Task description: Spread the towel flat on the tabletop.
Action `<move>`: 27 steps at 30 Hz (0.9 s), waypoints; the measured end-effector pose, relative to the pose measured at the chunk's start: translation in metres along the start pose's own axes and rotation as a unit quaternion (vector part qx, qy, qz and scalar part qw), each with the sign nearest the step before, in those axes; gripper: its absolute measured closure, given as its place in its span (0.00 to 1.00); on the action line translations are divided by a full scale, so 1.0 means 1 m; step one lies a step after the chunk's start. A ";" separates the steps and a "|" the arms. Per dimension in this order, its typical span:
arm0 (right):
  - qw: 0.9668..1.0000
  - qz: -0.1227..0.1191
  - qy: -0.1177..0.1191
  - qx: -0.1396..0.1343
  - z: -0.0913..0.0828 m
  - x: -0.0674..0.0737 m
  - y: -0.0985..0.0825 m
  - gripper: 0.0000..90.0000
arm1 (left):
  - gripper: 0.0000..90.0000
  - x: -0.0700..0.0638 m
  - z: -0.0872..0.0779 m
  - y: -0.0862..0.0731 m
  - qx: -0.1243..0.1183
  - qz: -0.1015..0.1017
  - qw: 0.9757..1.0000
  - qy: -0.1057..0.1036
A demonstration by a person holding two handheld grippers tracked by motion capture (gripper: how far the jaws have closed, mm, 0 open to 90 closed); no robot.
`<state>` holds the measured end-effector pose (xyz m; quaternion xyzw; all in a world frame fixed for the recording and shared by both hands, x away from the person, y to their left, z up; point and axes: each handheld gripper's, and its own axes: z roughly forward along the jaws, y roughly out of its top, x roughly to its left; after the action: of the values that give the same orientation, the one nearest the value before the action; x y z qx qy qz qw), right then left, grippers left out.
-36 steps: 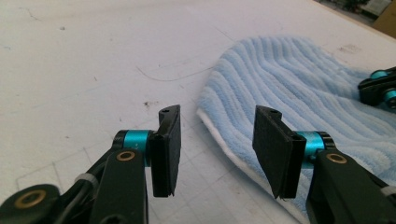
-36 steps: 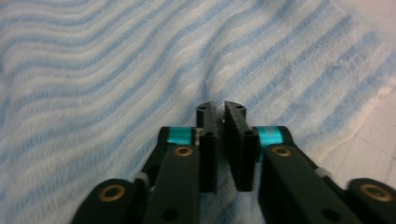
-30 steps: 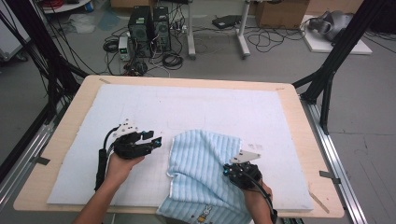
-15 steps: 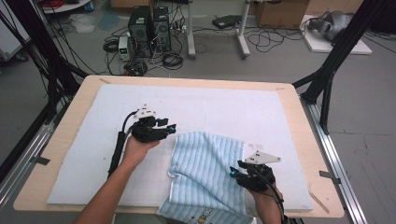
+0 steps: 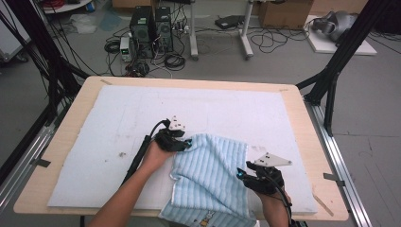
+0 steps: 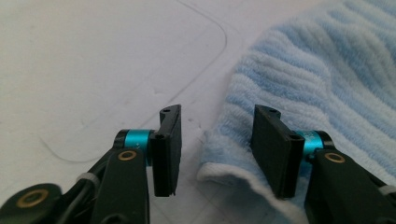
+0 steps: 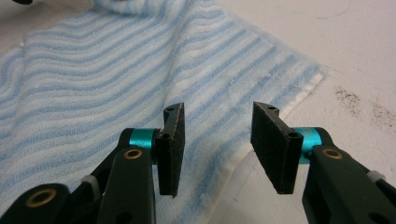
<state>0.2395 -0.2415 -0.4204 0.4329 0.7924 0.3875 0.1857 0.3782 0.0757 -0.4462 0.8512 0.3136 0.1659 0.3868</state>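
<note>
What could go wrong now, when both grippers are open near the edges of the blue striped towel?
1. The left gripper has only a thin hem of the towel between its open jaws, so closing may catch too little and slip.
2. The right gripper, whose jaws have just been opening, hovers over the towel's edge; it may pinch the white mat too.
3. The towel overhangs the table's near edge and may slide off.

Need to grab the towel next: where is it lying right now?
In the high view the blue striped towel lies on the white mat at the table's near edge, between the left gripper and right gripper.
</note>
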 end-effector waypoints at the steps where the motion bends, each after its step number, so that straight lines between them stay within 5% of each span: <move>1: 1.000 0.002 0.000 -0.001 0.000 0.000 0.000 0.60 | 0.57 -0.001 0.000 0.000 0.000 -0.001 1.000 0.004; 5: 1.000 0.001 0.003 0.001 0.002 0.000 0.000 0.59 | 0.57 -0.001 0.000 -0.001 0.000 -0.011 1.000 0.001; 8: 1.000 0.003 0.004 -0.001 0.004 0.001 0.000 0.59 | 0.85 -0.004 0.000 -0.001 -0.006 0.015 0.999 -0.030; 10: 1.000 0.005 0.007 0.000 0.005 0.002 0.001 0.59 | 0.91 -0.006 0.000 0.000 -0.006 0.019 0.999 -0.027; 16: 1.000 0.004 0.010 0.000 0.009 0.002 0.007 0.58 | 0.92 0.020 -0.011 -0.001 -0.022 -0.035 0.999 0.012; 22: 1.000 0.013 0.009 -0.003 0.016 -0.001 0.021 0.58 | 0.93 0.053 -0.021 -0.006 -0.044 -0.100 0.993 0.042; 27: 1.000 0.016 0.005 0.003 0.020 -0.002 0.031 0.57 | 0.93 0.067 -0.023 -0.010 -0.058 -0.127 0.988 0.064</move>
<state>0.2699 -0.2238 -0.4097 0.4437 0.7876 0.3905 0.1742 0.4123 0.1373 -0.4364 0.7680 0.4333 0.1872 0.4328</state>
